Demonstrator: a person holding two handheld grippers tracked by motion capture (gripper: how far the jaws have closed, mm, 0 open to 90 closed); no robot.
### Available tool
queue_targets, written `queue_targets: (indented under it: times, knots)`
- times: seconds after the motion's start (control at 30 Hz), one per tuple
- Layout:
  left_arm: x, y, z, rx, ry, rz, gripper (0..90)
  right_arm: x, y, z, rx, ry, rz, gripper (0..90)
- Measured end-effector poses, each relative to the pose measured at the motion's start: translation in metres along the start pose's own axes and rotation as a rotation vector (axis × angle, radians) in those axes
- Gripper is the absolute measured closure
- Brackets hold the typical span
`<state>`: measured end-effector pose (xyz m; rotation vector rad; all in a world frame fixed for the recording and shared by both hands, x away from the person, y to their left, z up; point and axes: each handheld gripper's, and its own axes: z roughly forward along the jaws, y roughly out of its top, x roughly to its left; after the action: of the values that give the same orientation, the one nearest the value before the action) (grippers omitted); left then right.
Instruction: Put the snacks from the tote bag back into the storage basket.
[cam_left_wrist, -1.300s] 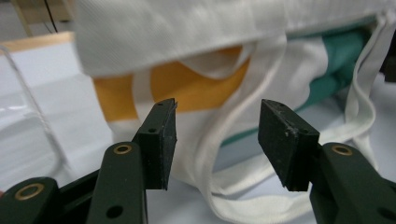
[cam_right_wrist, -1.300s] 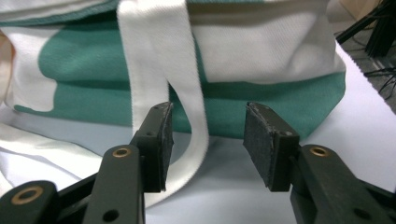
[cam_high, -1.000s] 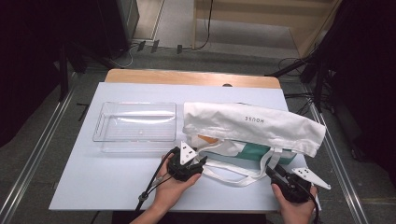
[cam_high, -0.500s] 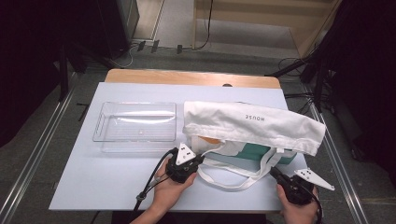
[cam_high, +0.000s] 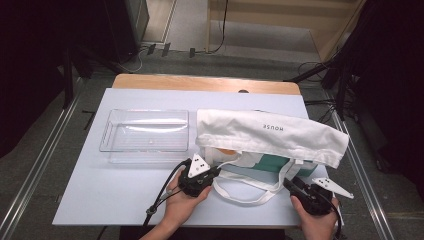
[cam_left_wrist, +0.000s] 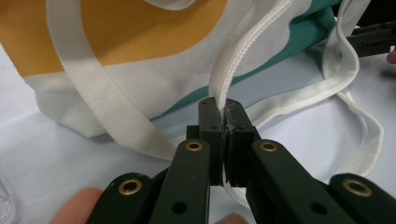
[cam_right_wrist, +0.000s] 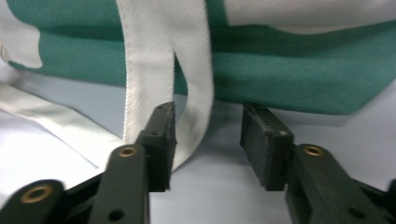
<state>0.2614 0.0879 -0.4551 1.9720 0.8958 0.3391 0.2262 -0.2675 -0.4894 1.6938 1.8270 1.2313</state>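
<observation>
A white tote bag (cam_high: 270, 135) with teal and orange patches lies on the table, its top folded over. My left gripper (cam_high: 216, 172) sits at the bag's near left corner, shut on a white strap (cam_left_wrist: 233, 60) that runs up out of the pinched jaws (cam_left_wrist: 224, 109). My right gripper (cam_high: 290, 182) is at the bag's near right corner. Its jaws have just been opening and now stand apart (cam_right_wrist: 208, 121). The other strap end (cam_right_wrist: 144, 56) hangs beside the left pad and partly between the pads, unpressed, with the teal cloth (cam_right_wrist: 289, 70) behind it.
A clear plastic tray (cam_high: 145, 135) stands left of the bag on the pale table top (cam_high: 100, 200). The strap loop (cam_high: 250, 197) lies between my two hands near the front edge. Metal rails run along both sides of the table.
Both hands have stayed nearly in place. The right gripper drew back slightly and came forward again. The strap loop between the hands has shifted a little.
</observation>
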Motion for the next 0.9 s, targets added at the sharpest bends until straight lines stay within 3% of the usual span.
queue_targets:
  times: [0.13, 0.27, 0.6, 0.9]
  knots:
    - [-0.002, 0.001, -0.001, -0.011, -0.007, 0.001, 89.5, 0.002, 0.000, -0.002, -0.010, 0.028, -0.032, 79.3]
    - [-0.003, 0.002, -0.003, -0.018, -0.013, 0.001, 89.5, 0.002, 0.000, -0.010, -0.041, 0.034, -0.035, 89.9]
    - [-0.011, 0.009, -0.009, -0.055, -0.038, 0.013, 89.5, 0.014, 0.007, -0.040, -0.192, 0.036, -0.086, 90.0]
    - [-0.020, 0.016, -0.012, -0.084, -0.066, 0.022, 89.4, 0.030, 0.015, -0.056, -0.280, 0.115, -0.129, 90.0]
